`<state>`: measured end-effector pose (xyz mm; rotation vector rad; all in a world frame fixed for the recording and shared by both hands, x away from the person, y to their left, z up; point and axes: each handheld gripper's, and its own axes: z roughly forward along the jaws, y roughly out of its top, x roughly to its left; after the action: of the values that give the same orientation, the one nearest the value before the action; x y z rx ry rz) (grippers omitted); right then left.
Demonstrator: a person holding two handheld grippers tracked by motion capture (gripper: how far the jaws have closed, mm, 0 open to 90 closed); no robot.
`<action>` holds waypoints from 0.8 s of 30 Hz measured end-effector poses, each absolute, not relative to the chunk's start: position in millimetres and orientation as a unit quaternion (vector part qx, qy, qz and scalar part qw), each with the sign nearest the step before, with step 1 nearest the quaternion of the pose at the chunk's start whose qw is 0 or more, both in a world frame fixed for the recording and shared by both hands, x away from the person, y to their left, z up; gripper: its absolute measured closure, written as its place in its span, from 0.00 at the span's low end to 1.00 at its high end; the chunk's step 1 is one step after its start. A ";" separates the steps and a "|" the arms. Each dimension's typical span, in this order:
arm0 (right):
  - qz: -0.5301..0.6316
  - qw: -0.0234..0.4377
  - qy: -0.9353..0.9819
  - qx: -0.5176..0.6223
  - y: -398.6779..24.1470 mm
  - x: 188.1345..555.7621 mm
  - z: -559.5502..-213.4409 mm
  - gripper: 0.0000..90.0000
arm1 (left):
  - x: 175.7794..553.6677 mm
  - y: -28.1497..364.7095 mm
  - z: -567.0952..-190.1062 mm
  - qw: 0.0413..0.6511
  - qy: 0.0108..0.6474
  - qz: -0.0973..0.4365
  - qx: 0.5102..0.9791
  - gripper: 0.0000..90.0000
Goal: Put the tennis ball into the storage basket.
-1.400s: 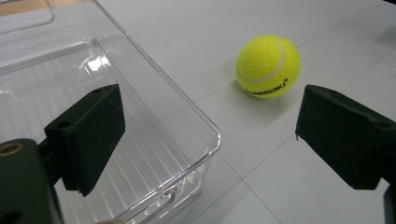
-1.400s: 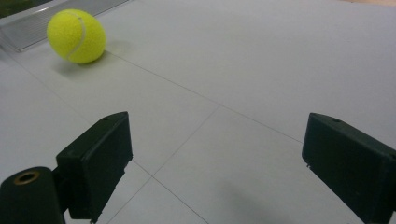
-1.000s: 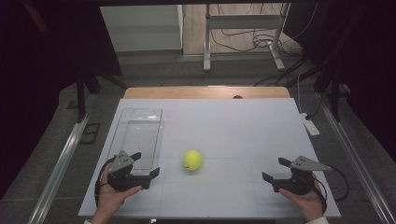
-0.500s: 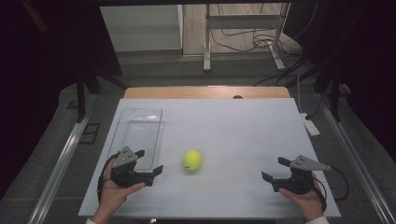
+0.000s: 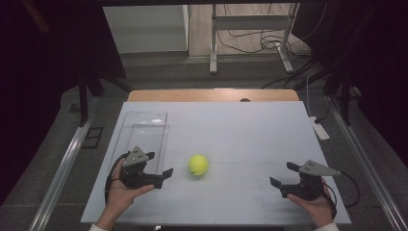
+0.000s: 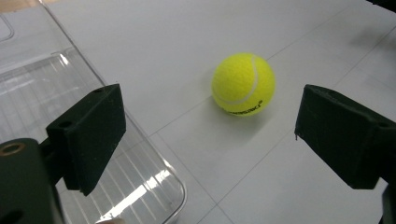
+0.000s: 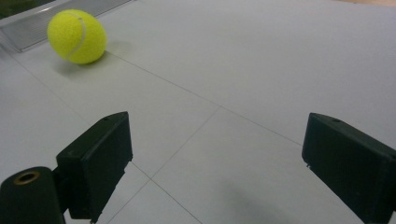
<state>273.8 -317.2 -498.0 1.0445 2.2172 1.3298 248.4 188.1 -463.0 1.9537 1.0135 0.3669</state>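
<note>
Sitting mid-tabletop [image 5: 250,130]: yellow tennis ball [image 5: 198,165], just right of clear tray [image 5: 144,132]. Left gripper [image 5: 160,166] near it, jaws wide, nothing held, ball framed ahead between them. Right gripper [image 5: 284,174] well apart, jaws spread wide too, gripping nothing.

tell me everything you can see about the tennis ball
The tennis ball is bright yellow-green and fuzzy, with a white curved seam and small dark lettering low on its side. It rests alone on the white table, just right of the clear tray, touching nothing else, ahead of the open left gripper.
</note>
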 end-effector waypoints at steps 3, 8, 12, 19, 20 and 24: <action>0.470 0.175 0.783 0.369 -317.2 273.9 -498.1 0.10 | 249.5 186.1 -461.2 0.441 0.406 0.145 0.787 0.10; 0.469 0.175 0.783 0.369 -317.3 274.3 -498.6 0.10 | 253.3 178.1 -456.3 0.442 0.395 0.140 0.793 0.10; 0.468 0.175 0.783 0.370 -317.2 274.0 -498.5 0.10 | 254.9 175.5 -455.0 0.441 0.391 0.135 0.796 0.10; 0.468 0.175 0.784 0.370 -317.4 274.2 -498.8 0.10 | 259.3 171.6 -454.7 0.434 0.389 0.129 0.802 0.10; 0.468 0.175 0.784 0.370 -317.3 274.2 -498.8 0.10 | 260.1 171.1 -454.6 0.433 0.388 0.128 0.803 0.10; 0.467 0.174 0.784 0.370 -317.1 274.3 -499.0 0.10 | 263.1 167.5 -453.8 0.430 0.385 0.126 0.807 0.10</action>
<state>274.3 -317.1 -499.0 1.0482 2.2222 1.3235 263.1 167.5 -453.8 2.0143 0.9599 0.3136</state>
